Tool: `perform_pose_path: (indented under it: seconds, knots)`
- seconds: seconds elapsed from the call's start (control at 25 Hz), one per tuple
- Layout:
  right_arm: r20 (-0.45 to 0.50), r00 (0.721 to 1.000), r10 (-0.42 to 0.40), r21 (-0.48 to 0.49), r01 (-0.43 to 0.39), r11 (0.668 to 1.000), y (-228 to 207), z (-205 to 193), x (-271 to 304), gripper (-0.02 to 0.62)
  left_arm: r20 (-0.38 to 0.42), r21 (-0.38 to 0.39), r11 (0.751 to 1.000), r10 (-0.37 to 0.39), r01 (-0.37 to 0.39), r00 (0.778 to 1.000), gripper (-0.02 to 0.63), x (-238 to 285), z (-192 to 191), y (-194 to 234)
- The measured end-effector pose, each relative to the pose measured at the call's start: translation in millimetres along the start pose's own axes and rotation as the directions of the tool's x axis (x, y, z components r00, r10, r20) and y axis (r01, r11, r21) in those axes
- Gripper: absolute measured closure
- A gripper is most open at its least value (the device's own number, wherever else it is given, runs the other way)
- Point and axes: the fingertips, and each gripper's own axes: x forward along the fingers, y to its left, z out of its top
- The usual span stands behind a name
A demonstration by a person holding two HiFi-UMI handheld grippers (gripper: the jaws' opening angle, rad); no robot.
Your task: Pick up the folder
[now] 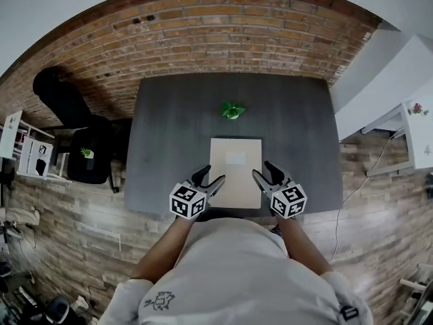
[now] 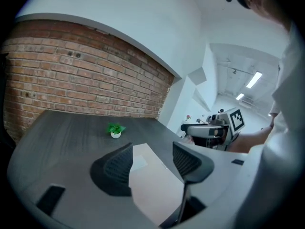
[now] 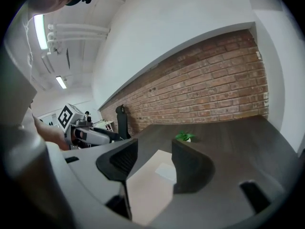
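Black chair (image 1: 67,103) at far left, beside the grey table (image 1: 169,127). Left gripper (image 1: 212,176) at the near left edge of the folder (image 1: 235,168), jaws apart, clamped on nothing; its own view shows the folder's edge in the gap. The beige folder lies flat near the table's front edge, with a small plant (image 1: 232,110) beyond it. Right gripper (image 1: 264,170) at the near right edge, jaws likewise apart and empty.
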Motion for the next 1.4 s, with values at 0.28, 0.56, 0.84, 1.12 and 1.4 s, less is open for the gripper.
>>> perform_pose_path:
  seconds: [0.28, 0.56, 0.84, 1.12, 1.4]
  knots:
    - [-0.140, 0.989, -0.035, 0.072, 0.045, 0.996, -33, -45, 31, 0.344, -0.115, -0.071, 0.997, -0.002, -0.006, 0.993, 0.337, 35, -37, 41]
    - [-0.307, 0.951, -0.049, 0.144, 0.098, 0.985, -60, -106, 44, 0.311, -0.244, -0.135, 0.989, 0.021, -0.056, 0.970, 0.336, 53, -85, 79]
    - [-0.433, 0.901, -0.035, 0.206, 0.137, 0.969, -81, -159, 52, 0.302, -0.335, -0.217, 0.973, 0.007, -0.084, 0.942, 0.331, 67, -127, 106]
    - [-0.493, 0.870, 0.011, 0.302, 0.159, 0.940, -91, -191, 54, 0.298, -0.397, -0.305, 0.948, -0.035, -0.096, 0.917, 0.331, 79, -158, 115]
    - [-0.512, 0.857, 0.062, 0.374, 0.157, 0.914, -86, -209, 55, 0.313, -0.414, -0.375, 0.922, -0.074, -0.096, 0.907, 0.331, 85, -174, 113]
